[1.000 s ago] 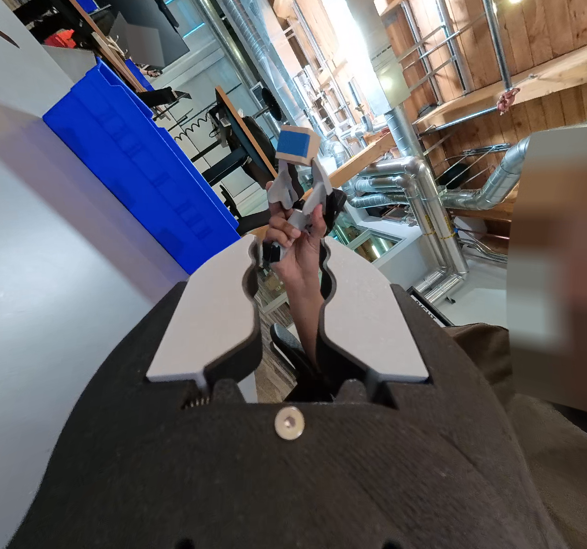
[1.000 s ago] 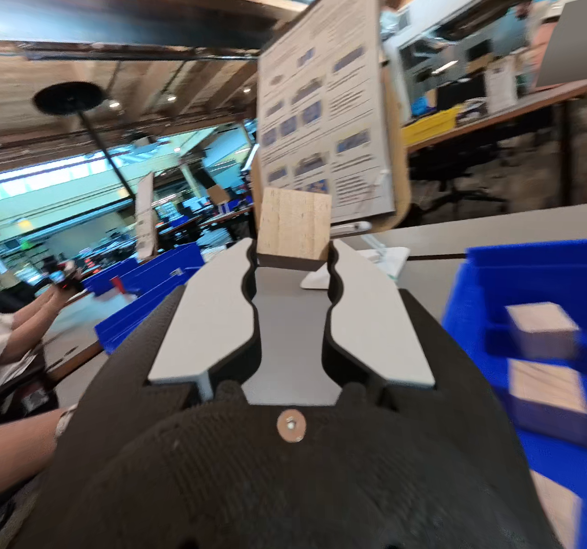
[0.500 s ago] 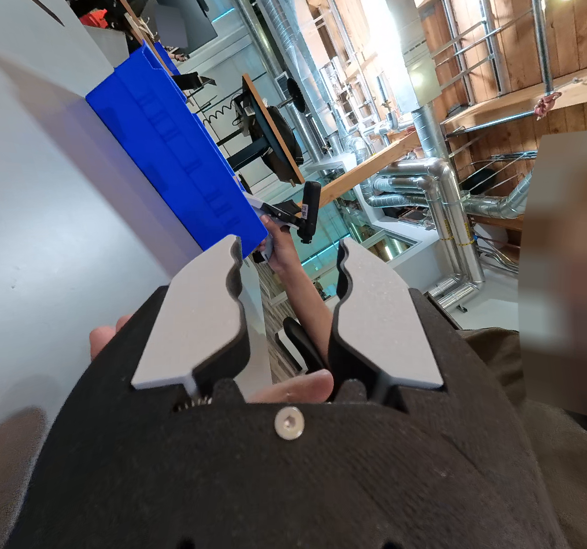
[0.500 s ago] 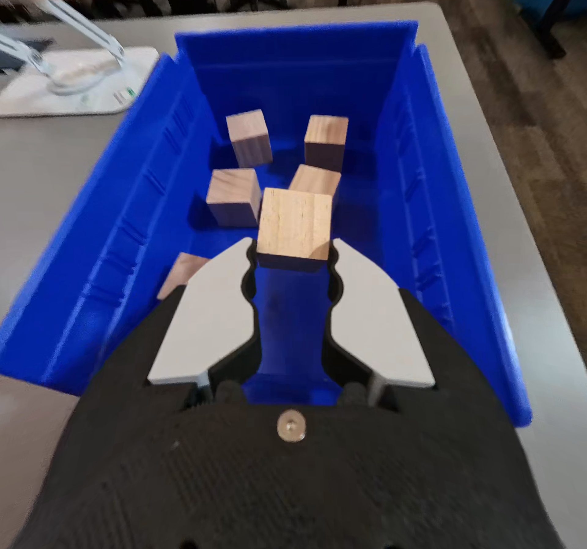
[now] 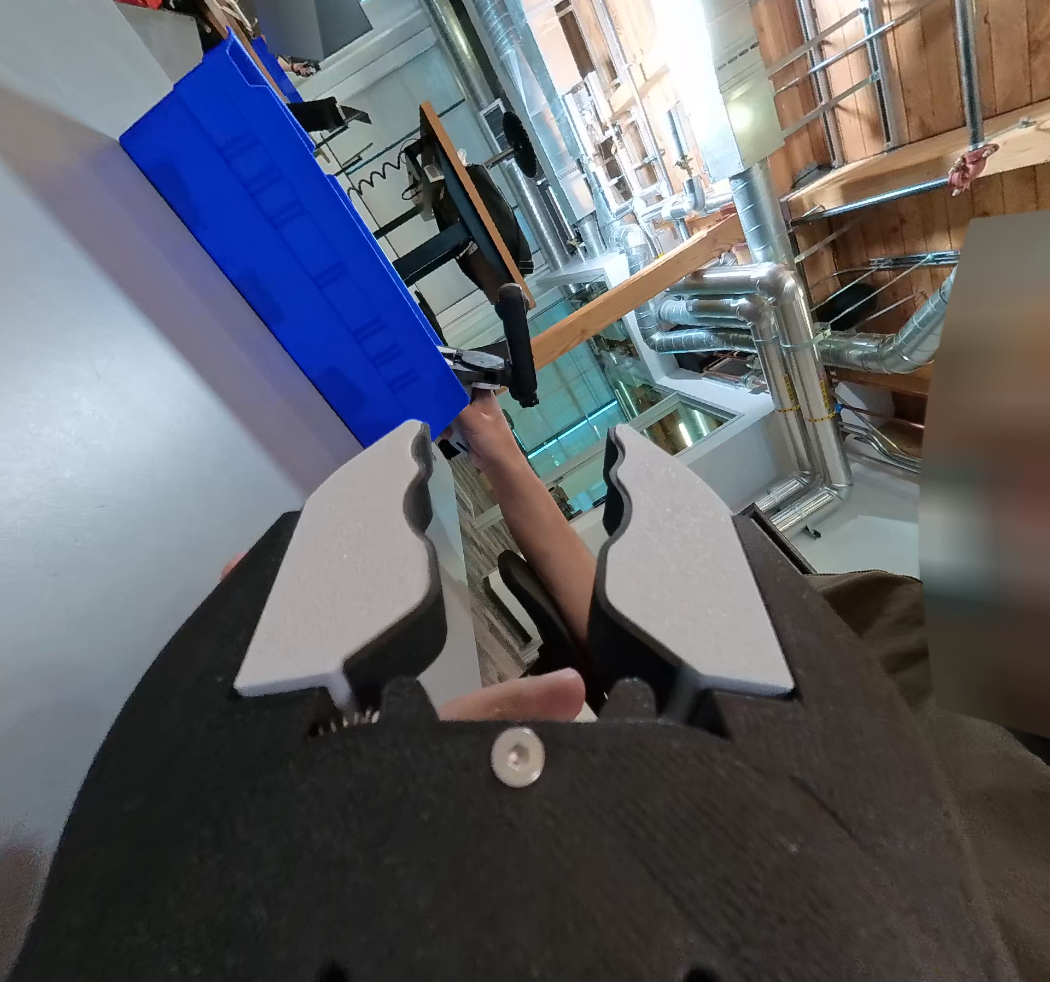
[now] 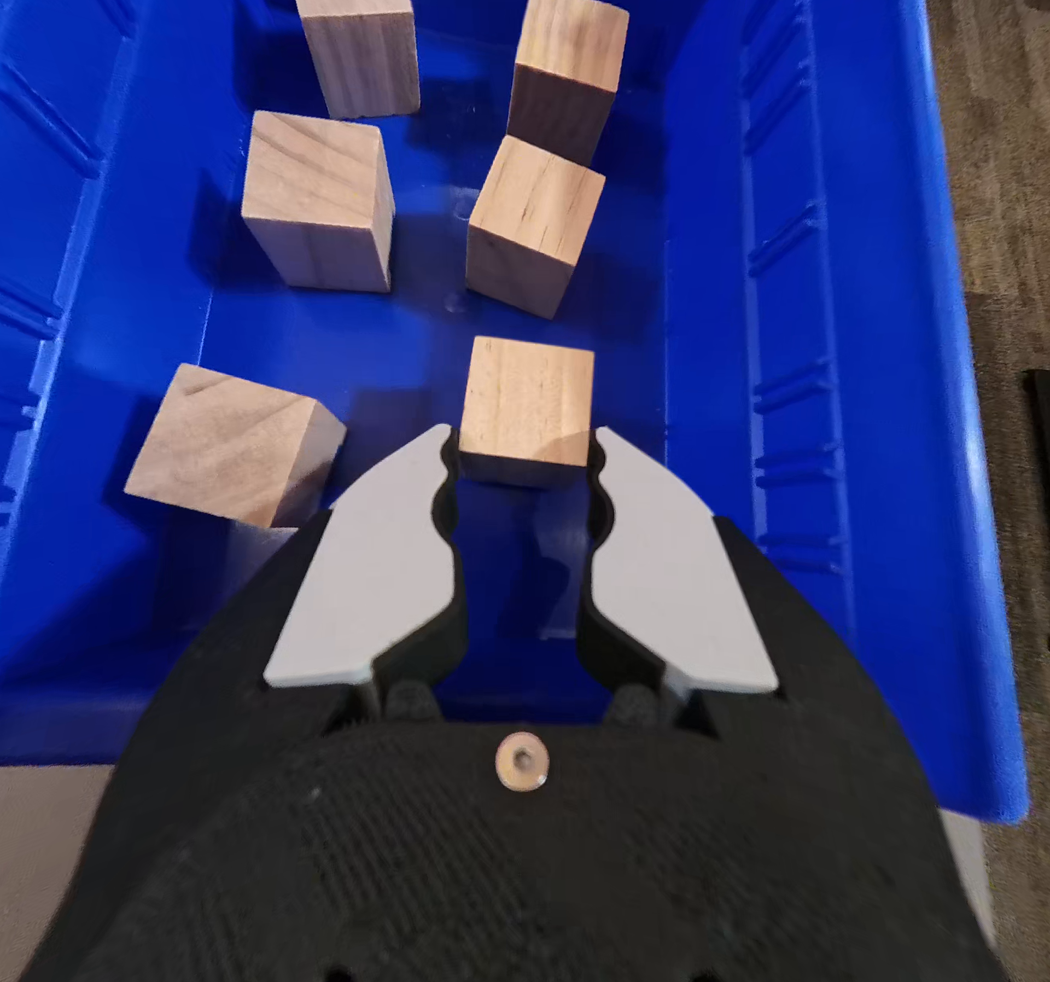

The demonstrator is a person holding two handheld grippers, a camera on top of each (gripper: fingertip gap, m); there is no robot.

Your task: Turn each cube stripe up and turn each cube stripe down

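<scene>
My right gripper [image 6: 523,434] is shut on a plain wooden cube [image 6: 525,403] and holds it low inside the blue bin [image 6: 852,329], near the front right. No stripe shows on its top face. Several other wooden cubes stand on the bin floor: two on the left [image 6: 315,199] [image 6: 227,443], one just ahead [image 6: 534,221], and two at the back [image 6: 355,17] [image 6: 568,45]. All show plain wood. My left gripper [image 5: 517,437] is open and empty, tilted, beside the bin's outer wall [image 5: 284,250]. The right gripper's handle [image 5: 514,352] shows there over the bin's rim.
The bin sits on a grey table [image 5: 113,443] near its right edge, with floor [image 6: 1000,159] beyond. A person's forearm [image 5: 540,511] reaches to the bin between my left fingers. Pipes and wooden walls lie far behind.
My right gripper swung down from pointing across the room into the bin, carrying the cube lower among the others. My left gripper's jaws opened wider.
</scene>
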